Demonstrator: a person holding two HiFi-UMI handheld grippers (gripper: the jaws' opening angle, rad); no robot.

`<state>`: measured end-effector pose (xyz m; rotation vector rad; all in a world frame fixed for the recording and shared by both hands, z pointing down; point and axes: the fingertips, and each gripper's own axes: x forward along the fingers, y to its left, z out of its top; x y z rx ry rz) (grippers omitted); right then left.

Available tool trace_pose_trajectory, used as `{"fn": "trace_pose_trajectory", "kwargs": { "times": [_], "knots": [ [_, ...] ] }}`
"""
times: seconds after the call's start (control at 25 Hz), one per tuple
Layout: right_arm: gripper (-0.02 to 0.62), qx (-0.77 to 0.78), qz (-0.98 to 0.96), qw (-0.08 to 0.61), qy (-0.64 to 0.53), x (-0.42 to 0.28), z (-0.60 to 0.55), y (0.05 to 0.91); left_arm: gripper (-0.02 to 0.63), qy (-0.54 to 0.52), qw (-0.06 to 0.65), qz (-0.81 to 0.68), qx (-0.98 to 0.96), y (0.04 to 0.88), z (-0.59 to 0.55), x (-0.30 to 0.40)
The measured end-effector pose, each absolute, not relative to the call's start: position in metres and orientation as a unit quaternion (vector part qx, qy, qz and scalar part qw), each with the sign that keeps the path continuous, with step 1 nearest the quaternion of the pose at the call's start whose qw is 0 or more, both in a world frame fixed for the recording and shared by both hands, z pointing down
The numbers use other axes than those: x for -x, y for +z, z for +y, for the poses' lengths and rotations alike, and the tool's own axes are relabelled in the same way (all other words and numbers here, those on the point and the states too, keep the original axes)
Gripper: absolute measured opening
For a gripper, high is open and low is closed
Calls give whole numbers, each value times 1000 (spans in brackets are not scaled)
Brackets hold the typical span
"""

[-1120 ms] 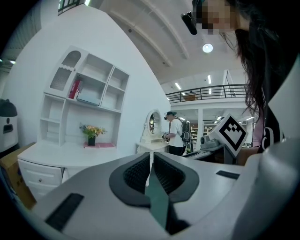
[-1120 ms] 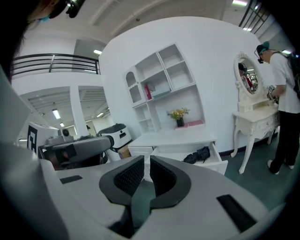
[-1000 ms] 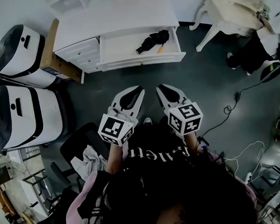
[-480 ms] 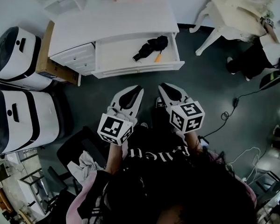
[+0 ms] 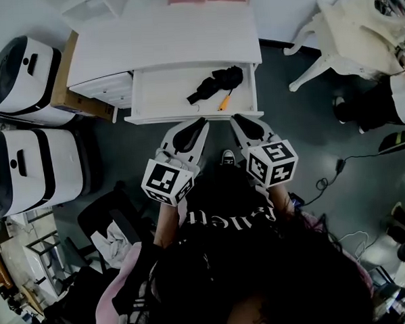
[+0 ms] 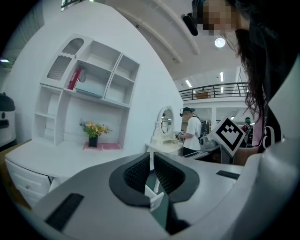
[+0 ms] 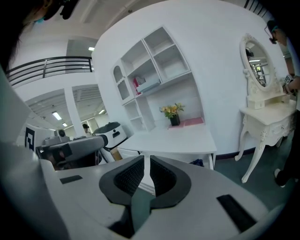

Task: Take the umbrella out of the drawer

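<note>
A folded black umbrella (image 5: 215, 83) with an orange tip lies in the right half of the open white drawer (image 5: 155, 93) of the white desk (image 5: 182, 37). My left gripper (image 5: 202, 121) and right gripper (image 5: 234, 120) are side by side, with their tips just short of the drawer's front edge. Both point at the desk and both are shut with nothing between the pads. The left gripper view shows my left gripper (image 6: 151, 159) against the desk top and shelf unit. In the right gripper view, my right gripper (image 7: 147, 161) faces the desk; the umbrella is hidden behind the jaws.
Two large white-and-black machines (image 5: 22, 72) (image 5: 33, 167) and a cardboard box (image 5: 66, 87) stand left of the desk. An ornate white dressing table (image 5: 358, 28) and a seated person (image 5: 382, 101) are at the right. A black chair (image 5: 110, 217) is behind me on the left, and cables (image 5: 325, 178) lie on the floor.
Both grippers have moved forward together towards the desk. The open drawer with the umbrella, earlier well ahead, is now just beyond the fingertips. Both stay shut.
</note>
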<state>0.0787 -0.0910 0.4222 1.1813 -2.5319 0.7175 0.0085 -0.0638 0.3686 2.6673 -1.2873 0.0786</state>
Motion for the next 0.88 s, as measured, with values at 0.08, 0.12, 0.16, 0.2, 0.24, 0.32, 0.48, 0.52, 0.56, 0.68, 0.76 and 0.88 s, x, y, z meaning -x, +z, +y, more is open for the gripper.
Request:
{"fn": "trace_pose_trajectory", "kwargs": {
  "times": [0.08,0.12,0.16,0.2,0.24,0.32,0.48,0.52,0.56,0.68,0.76,0.88],
  "knots": [
    [66,-401,-873,127,247,-87,-109,423,18,32,89,-438,-894,370,-80,-18],
    [66,-399,-874,126,248,-91,-117,424,18,33,89,-440,-893,370,-87,-22],
    [66,-397,-874,125,250,-96,-124,425,18,35,89,-443,-891,371,-94,-26],
    [66,-394,-875,125,252,-100,-131,426,18,36,90,-446,-890,371,-100,-30],
    [66,-392,-875,124,255,-104,-138,428,18,38,90,-448,-889,372,-107,-33],
    [66,-389,-875,123,260,-109,-151,431,18,43,91,-451,-887,374,-118,-39],
    [66,-383,-875,120,270,-115,-172,435,18,53,93,-455,-884,375,-137,-46],
    [66,-381,-875,119,273,-115,-176,436,18,55,93,-456,-883,375,-141,-47],
    [66,-380,-875,118,276,-115,-180,437,18,58,94,-457,-883,376,-144,-46],
    [66,-378,-872,120,287,-113,-191,445,18,65,96,-459,-881,379,-153,-44],
    [66,-379,-869,122,293,-109,-197,452,18,70,99,-460,-880,383,-159,-40],
    [66,-384,-864,126,300,-101,-207,458,18,73,105,-455,-881,388,-170,-30]
  ]
}}
